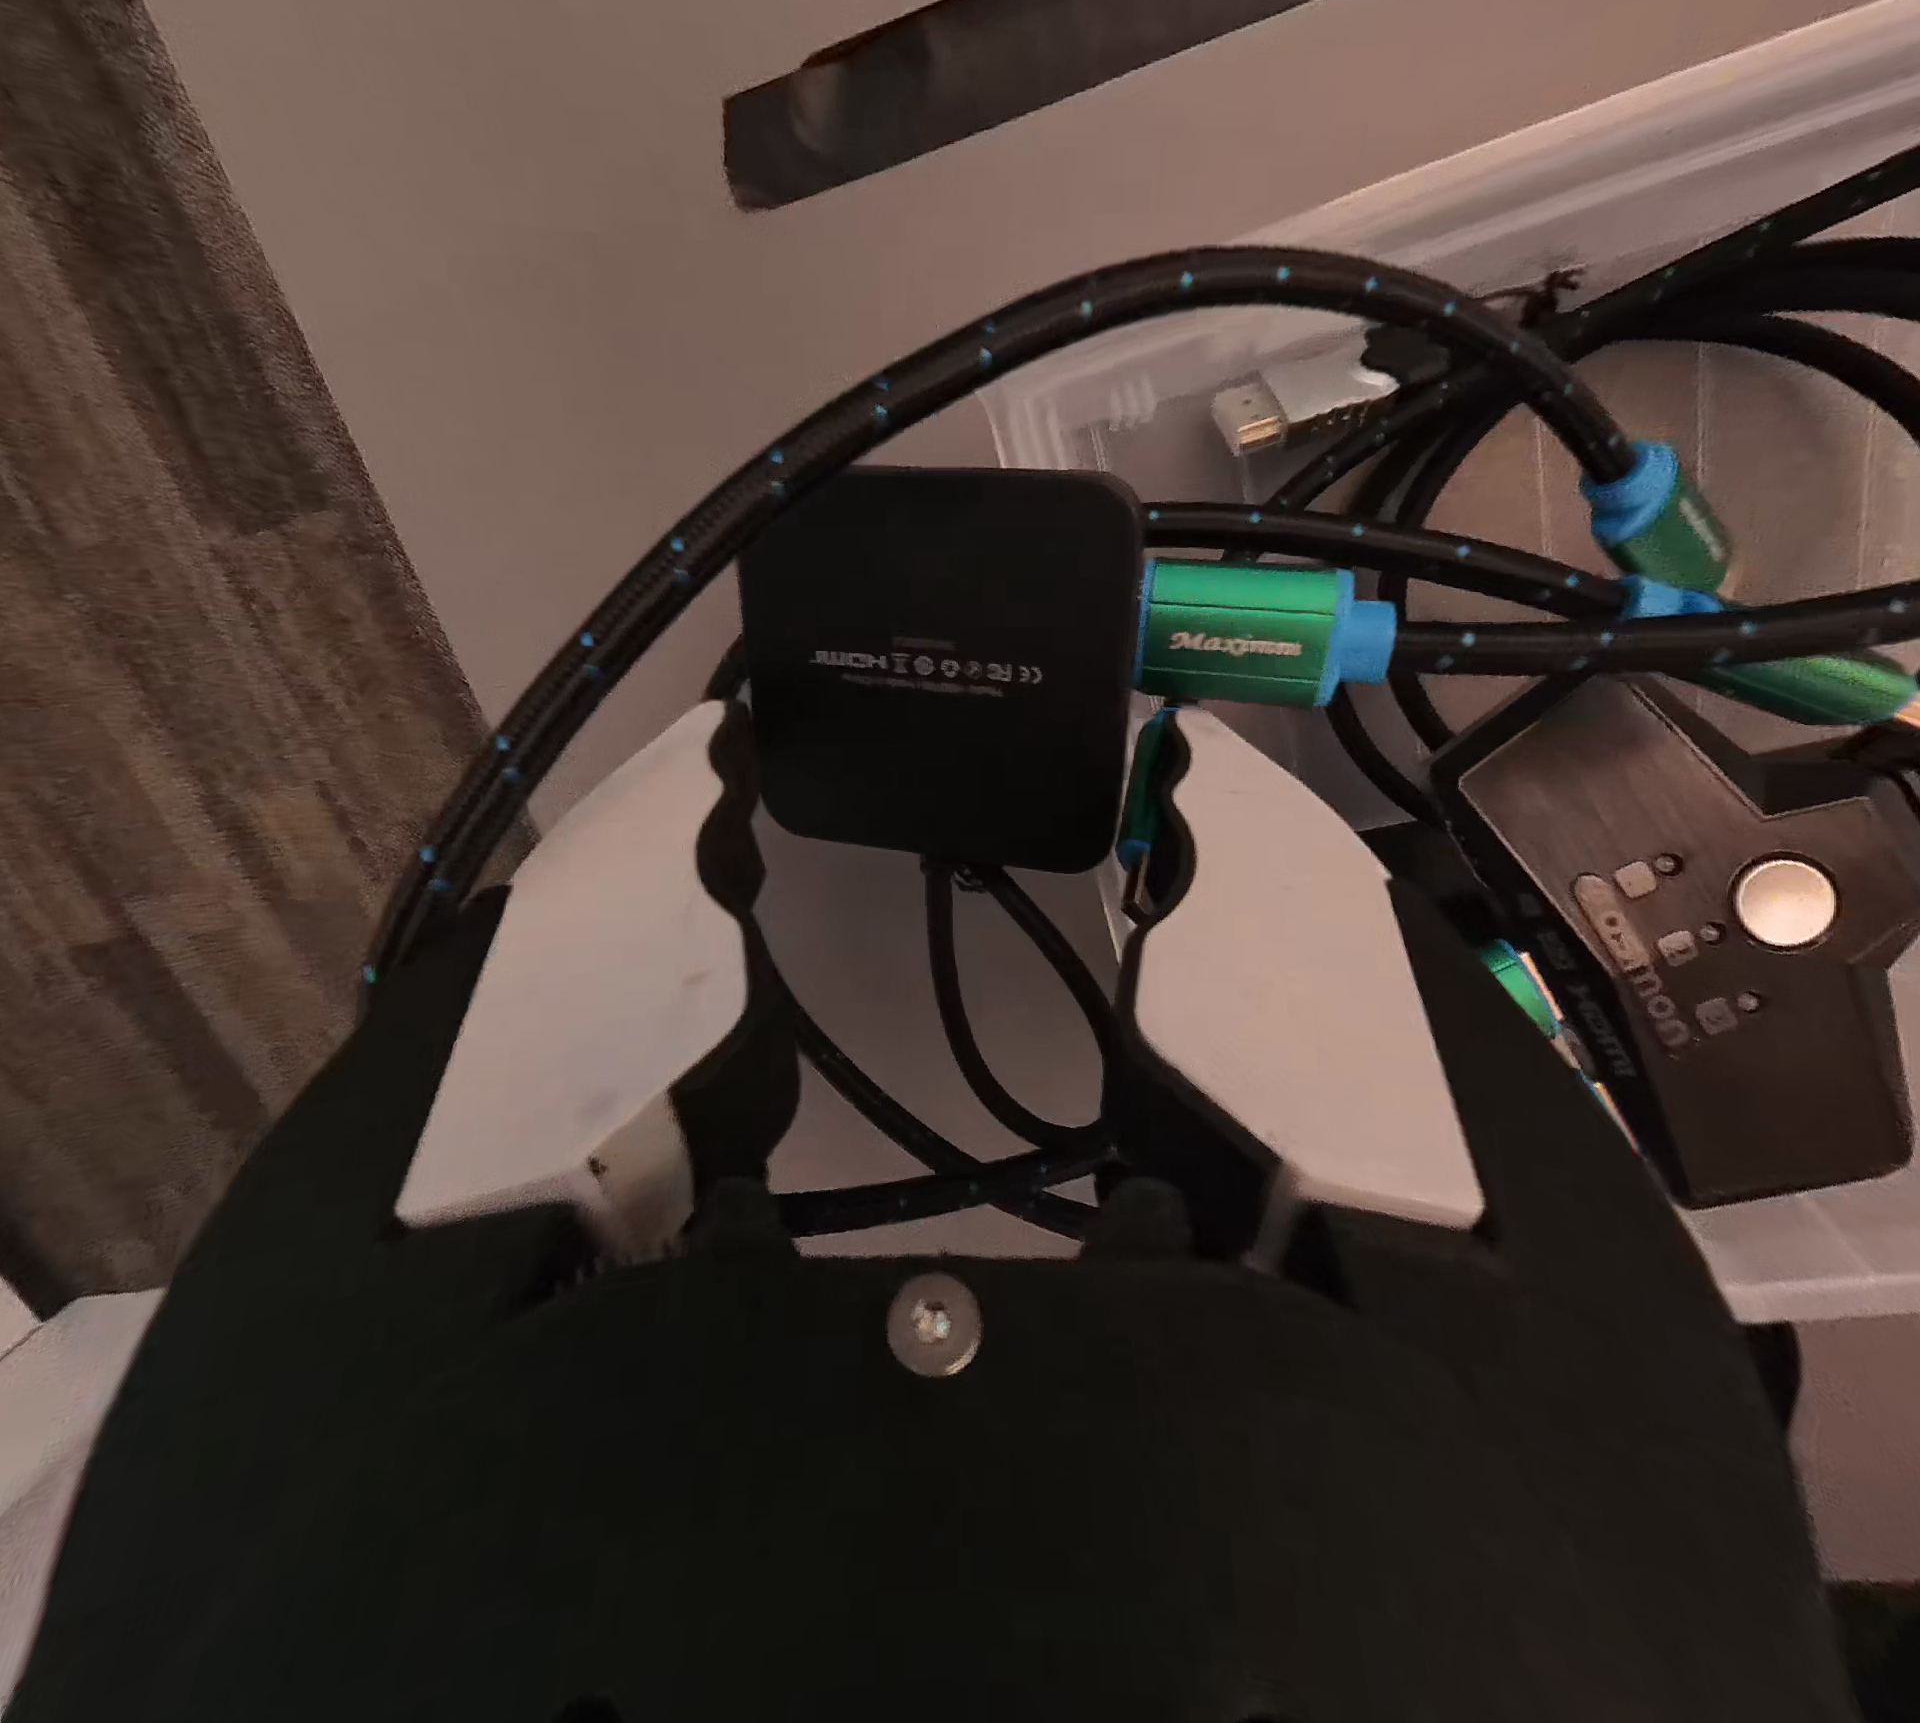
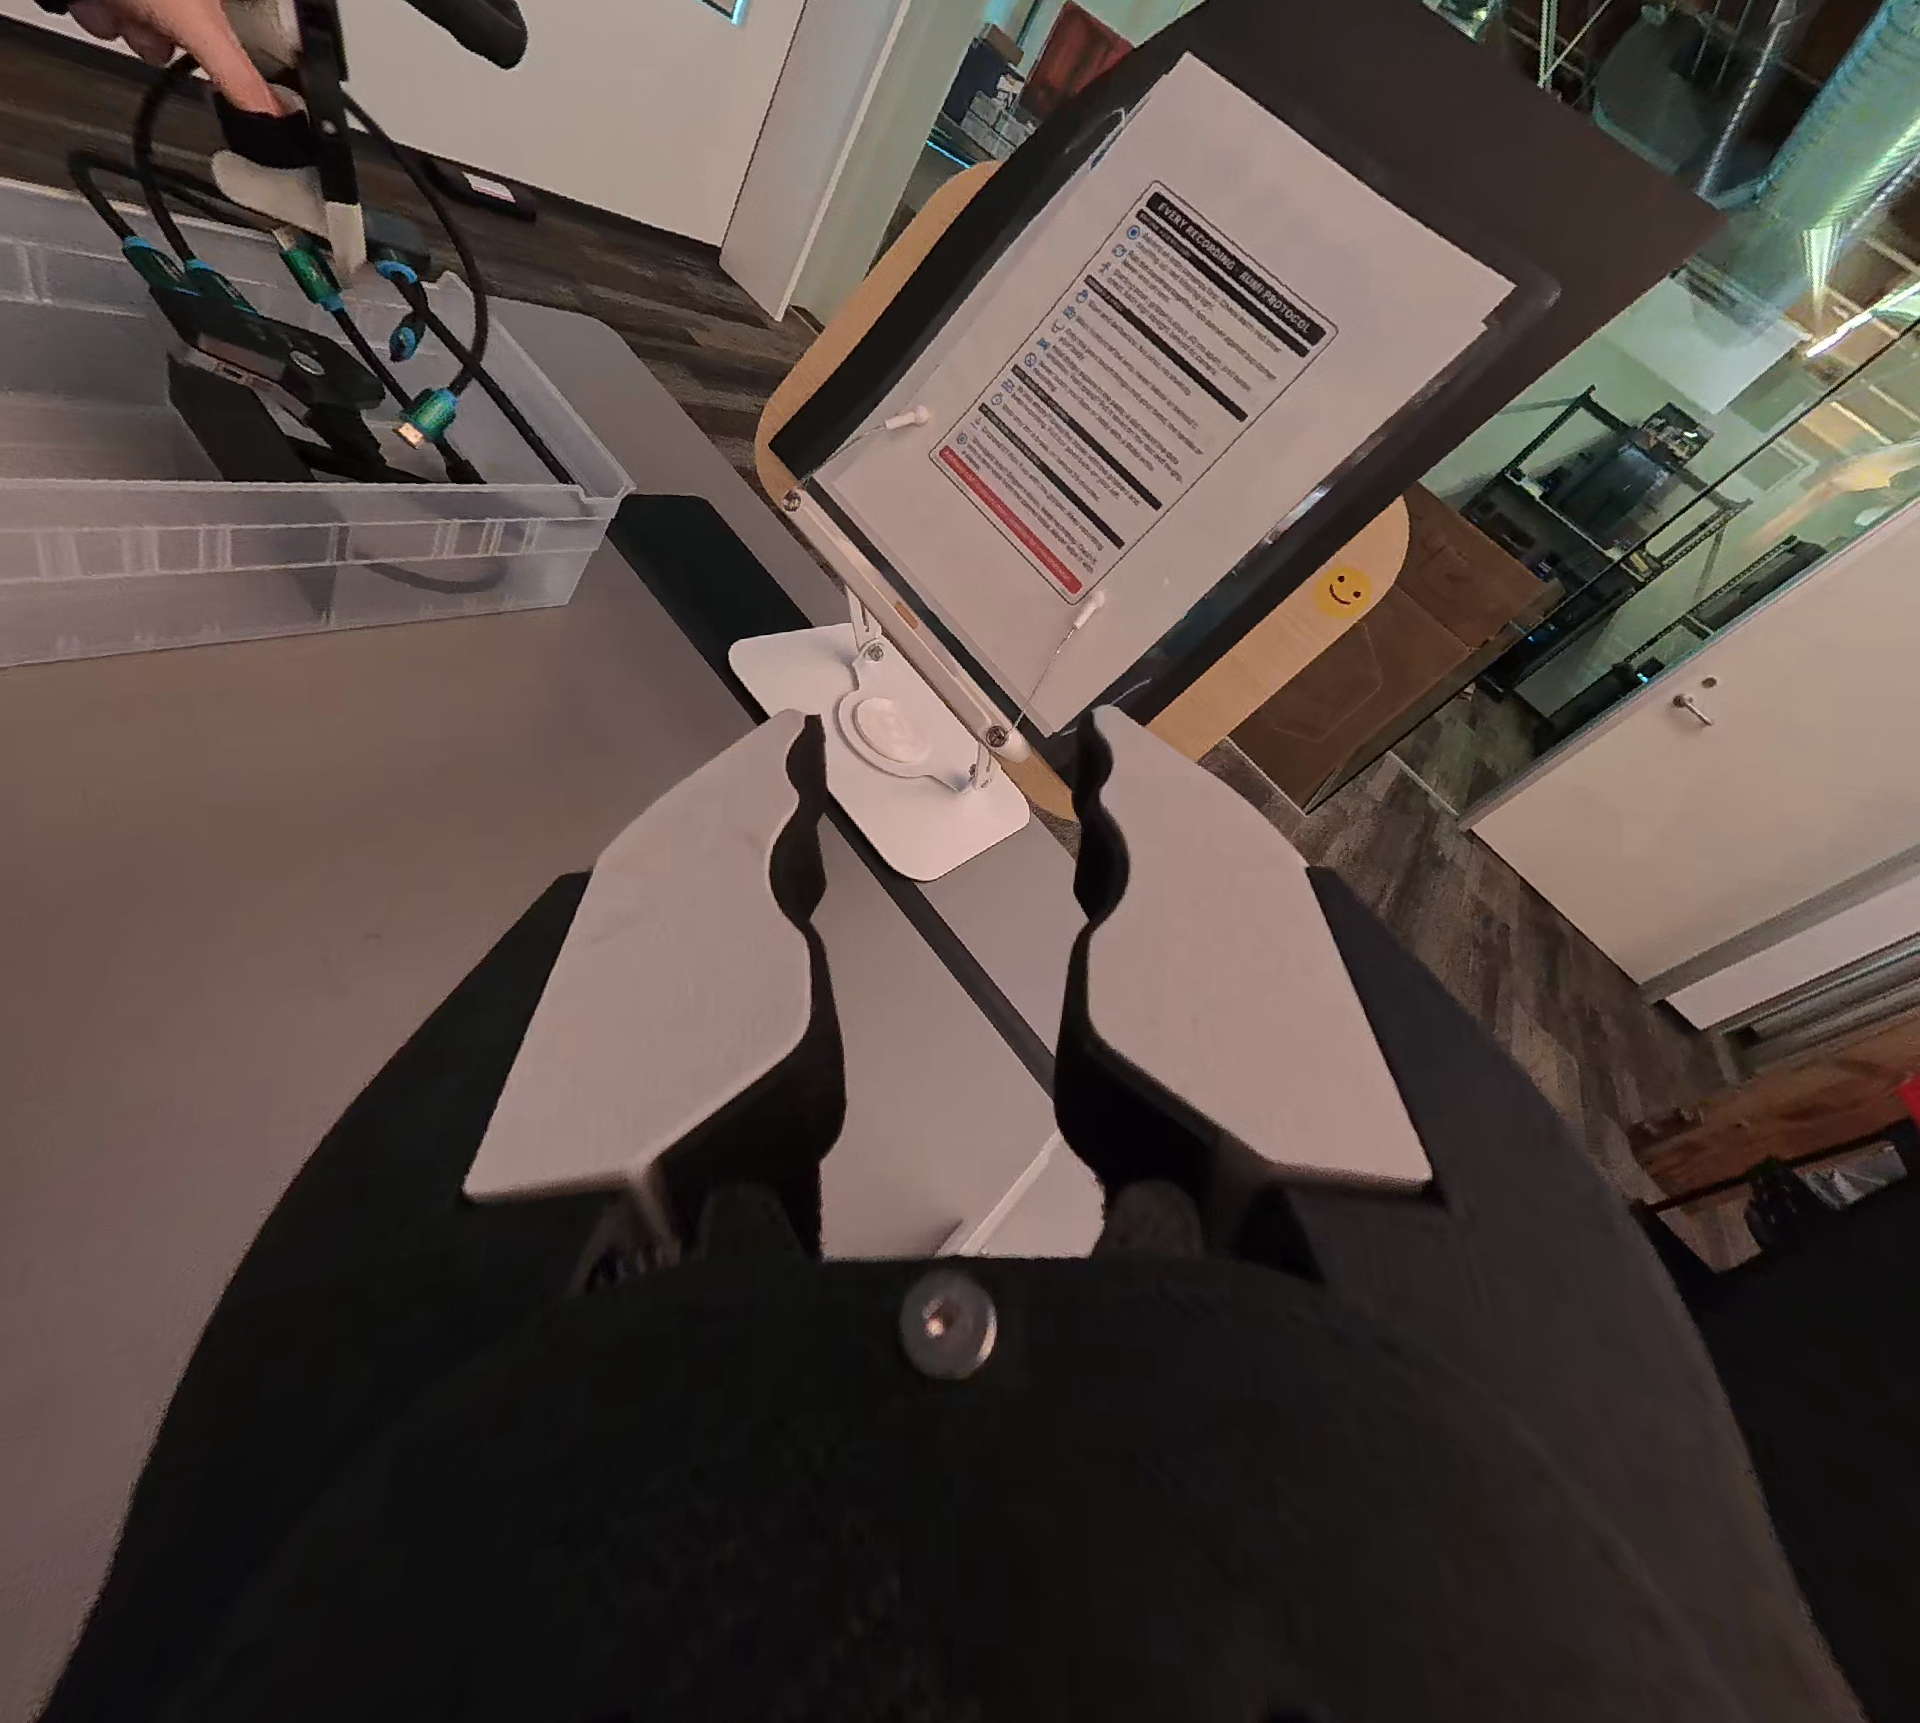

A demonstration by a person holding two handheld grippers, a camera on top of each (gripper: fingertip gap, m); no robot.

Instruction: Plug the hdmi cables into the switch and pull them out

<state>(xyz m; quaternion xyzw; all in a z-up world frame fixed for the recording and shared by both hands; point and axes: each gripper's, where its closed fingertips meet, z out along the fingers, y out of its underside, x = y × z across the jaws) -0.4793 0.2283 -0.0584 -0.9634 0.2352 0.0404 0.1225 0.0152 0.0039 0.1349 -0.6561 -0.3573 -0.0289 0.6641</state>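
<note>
Left gripper (image 1: 945, 800) clamped around a black square switch (image 1: 940, 665), green-plugged cable (image 1: 1242, 634) in its side

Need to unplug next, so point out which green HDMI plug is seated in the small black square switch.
The green metal plug with the blue collar, butted against the black square switch's right edge; the other green plugs lie loose.

Grey table (image 2: 260, 842), white walls (image 2: 644, 42), glass partitions (image 2: 1662, 385), wood-look floor (image 2: 1507, 925).

Dim warm light, motion blur, fisheye edges
</note>
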